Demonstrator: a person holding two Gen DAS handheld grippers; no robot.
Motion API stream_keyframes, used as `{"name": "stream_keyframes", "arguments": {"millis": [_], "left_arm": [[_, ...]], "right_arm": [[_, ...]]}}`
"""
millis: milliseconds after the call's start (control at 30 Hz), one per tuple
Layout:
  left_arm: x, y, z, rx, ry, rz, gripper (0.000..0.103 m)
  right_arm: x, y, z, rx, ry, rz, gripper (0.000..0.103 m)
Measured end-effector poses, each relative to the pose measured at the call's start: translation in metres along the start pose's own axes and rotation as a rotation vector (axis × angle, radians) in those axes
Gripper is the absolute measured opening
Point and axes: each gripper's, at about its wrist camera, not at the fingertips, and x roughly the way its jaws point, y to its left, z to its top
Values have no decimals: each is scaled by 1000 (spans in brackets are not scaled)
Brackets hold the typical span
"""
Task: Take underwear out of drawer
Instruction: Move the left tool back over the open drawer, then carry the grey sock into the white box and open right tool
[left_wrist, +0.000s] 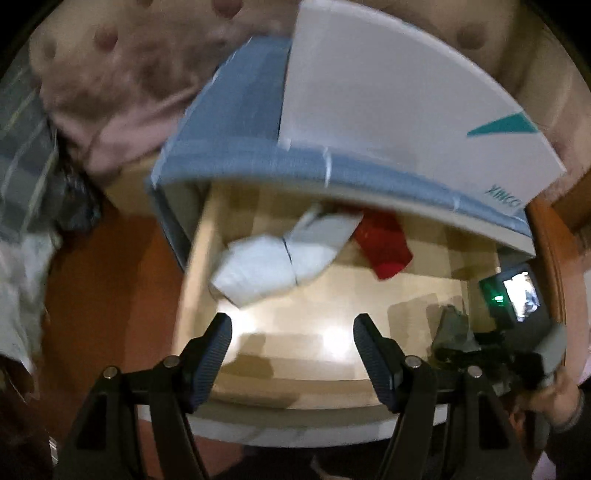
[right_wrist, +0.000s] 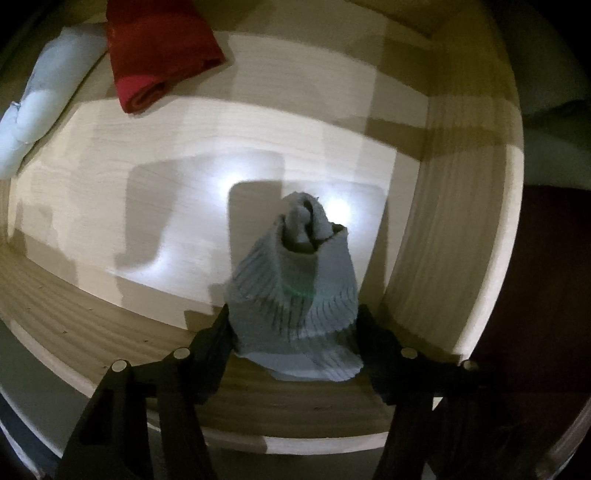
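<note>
From the right wrist camera I looked straight down into the pale wooden drawer (right_wrist: 461, 206); my right gripper (right_wrist: 295, 325) had its two dark jaws pressed against either side of a grey ribbed garment (right_wrist: 295, 280), which I took for the underwear; the cloth bunched upward between the pads into a twisted peak, its lower edge lying toward the drawer's front wall; whether it still touched the drawer floor I could not tell. A folded red cloth (right_wrist: 159, 55) lay at the far side of the drawer, and just beside it, toward the left wall, a rolled white cloth (right_wrist: 40, 110); both sat well apart from the grey piece. From the left wrist camera, blurred, my left gripper (left_wrist: 291, 350) hung over the front part of the drawer (left_wrist: 192, 266) with its jaws apart and nothing between them; the same white cloth (left_wrist: 273, 262) and red cloth (left_wrist: 384, 247) showed beyond it. A blue-edged box (left_wrist: 243, 162) with a white top panel overhung the back of the drawer; the right-hand tool, with a small lit screen (left_wrist: 521, 295), stood at the drawer's right side, the grey garment (left_wrist: 454, 328) visible below it.
</note>
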Motion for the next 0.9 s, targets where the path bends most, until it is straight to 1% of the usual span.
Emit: {"name": "stream_keyframes", "arguments": {"millis": [67, 133, 233, 367, 400, 533, 600, 667, 700, 733, 767, 800, 867, 900], "left_arm": [[11, 1, -8, -37, 7, -9, 70], [15, -1, -13, -41, -11, -4, 70], [17, -6, -19, -7, -50, 43, 70], [18, -9, -26, 40, -107, 93, 70], [18, -8, -27, 35, -111, 91, 70], [18, -1, -26, -16, -128, 88, 70], [18, 3, -26, -36, -133, 71, 70], [16, 8, -27, -60, -147, 58, 70], [15, 8, -27, -67, -150, 53, 70], [15, 9, -27, -71, -149, 52, 70], [15, 9, -26, -72, -147, 53, 70], [15, 9, -26, -72, -146, 50, 70], [15, 8, -26, -67, -143, 56, 70], [15, 7, -26, -65, -142, 58, 70]], "right_arm": [[-1, -3, -2, 1, -12, 8, 55], [-3, -7, -7, 1, -37, 24, 53], [-8, -10, -11, 15, -64, 46, 50], [-21, -11, -15, 33, -134, 89, 47], [-26, -11, -18, 30, -169, 89, 47], [-41, -13, -28, 24, -261, 101, 45], [-55, -14, -34, 19, -319, 114, 45], [-75, -15, -45, -7, -417, 126, 45], [-84, -16, -49, -14, -449, 133, 45], [-95, -19, -56, -17, -486, 161, 45], [-104, -24, -59, -22, -515, 200, 45], [-117, -25, -63, -27, -549, 220, 45], [-141, -20, -70, -33, -592, 221, 45], [-158, -21, -76, -36, -630, 243, 45]]}}
